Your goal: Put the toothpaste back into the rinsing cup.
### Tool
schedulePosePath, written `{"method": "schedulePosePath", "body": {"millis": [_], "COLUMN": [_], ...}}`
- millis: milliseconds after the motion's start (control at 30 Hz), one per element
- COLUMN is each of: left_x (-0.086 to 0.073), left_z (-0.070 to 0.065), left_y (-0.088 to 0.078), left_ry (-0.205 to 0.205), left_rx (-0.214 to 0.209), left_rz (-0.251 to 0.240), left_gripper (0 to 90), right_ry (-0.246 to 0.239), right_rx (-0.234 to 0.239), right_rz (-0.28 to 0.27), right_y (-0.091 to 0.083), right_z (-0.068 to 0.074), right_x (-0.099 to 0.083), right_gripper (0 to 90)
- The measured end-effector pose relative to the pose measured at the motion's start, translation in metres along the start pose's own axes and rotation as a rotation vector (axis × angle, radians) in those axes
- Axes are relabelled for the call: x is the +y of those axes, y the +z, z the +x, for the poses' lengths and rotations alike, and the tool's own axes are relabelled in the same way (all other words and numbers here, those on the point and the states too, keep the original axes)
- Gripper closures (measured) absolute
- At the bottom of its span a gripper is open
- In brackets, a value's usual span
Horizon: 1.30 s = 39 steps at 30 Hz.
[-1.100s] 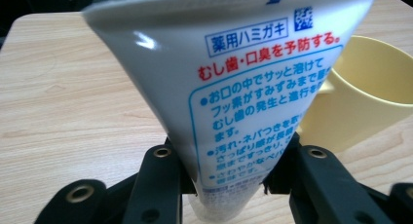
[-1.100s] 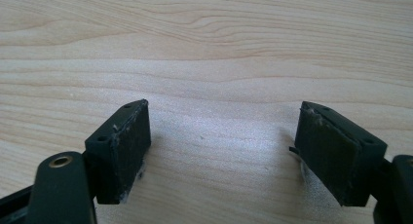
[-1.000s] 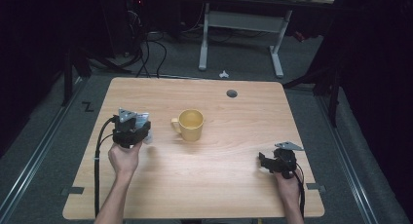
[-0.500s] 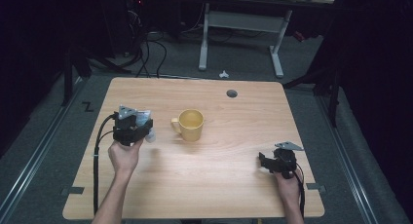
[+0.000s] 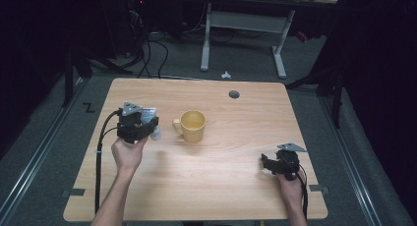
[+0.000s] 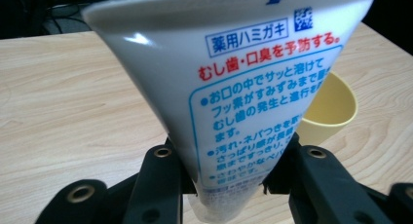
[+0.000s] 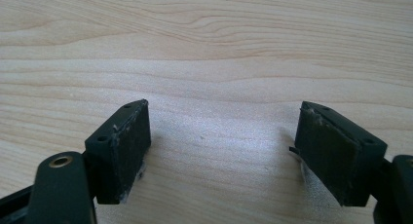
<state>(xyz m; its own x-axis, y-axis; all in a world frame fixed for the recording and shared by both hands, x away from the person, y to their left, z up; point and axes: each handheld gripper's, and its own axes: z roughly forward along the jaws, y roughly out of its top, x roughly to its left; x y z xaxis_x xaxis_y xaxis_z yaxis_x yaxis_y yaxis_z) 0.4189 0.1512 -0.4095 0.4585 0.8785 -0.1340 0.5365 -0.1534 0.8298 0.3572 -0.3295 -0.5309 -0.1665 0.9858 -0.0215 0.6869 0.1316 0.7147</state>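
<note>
Glossy plastic toothpaste tube (image 6: pixel 234 83); matt wood-grain table (image 5: pixel 221 186)

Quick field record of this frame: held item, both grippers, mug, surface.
held item: white toothpaste tube with Japanese print, wide crimped end away from the camera
left gripper: shut on the tube near its narrow end, just left of the mug
right gripper: jaws apart, nothing between them, low over bare wood at the table's near right
mug: yellow mug, upright, mid-table, handle toward the left gripper
surface: wooden table

A white toothpaste tube (image 6: pixel 234 87) with blue and red Japanese print stands upright, crimped end up, just beside a yellow mug (image 5: pixel 193 126).
</note>
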Motion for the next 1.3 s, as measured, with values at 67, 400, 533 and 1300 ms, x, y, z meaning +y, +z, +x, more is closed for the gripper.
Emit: {"method": "schedulePosePath", "body": {"millis": [67, 400, 533, 1300], "left_x": [0.002, 0.012, 0.017, 0.04], "left_z": [-0.001, -0.006, -0.008, -0.023], "left_y": [0.0, -0.002, -0.002, 0.001], "left_ry": [0.003, 0.016, 0.022, 0.069], "left_rx": [-0.004, -0.038, -0.048, -0.102], "left_rz": [-0.002, -0.01, -0.014, -0.02], "left_gripper": [66.9, 67.1, 67.1, 67.2], "right_ry": [0.0, -0.003, -0.001, -0.002], "right_rx": [0.0, 0.0, 0.0, 0.0], "right_rz": [0.0, 0.0, 0.0, 0.0], "right_y": [0.0, 0.0, 0.0, 0.0], "right_z": [0.0, 0.0, 0.0, 0.0], "right_x": [0.0, 0.0, 0.0, 0.0], "right_gripper": [21.0, 21.0, 21.0, 21.0]}}
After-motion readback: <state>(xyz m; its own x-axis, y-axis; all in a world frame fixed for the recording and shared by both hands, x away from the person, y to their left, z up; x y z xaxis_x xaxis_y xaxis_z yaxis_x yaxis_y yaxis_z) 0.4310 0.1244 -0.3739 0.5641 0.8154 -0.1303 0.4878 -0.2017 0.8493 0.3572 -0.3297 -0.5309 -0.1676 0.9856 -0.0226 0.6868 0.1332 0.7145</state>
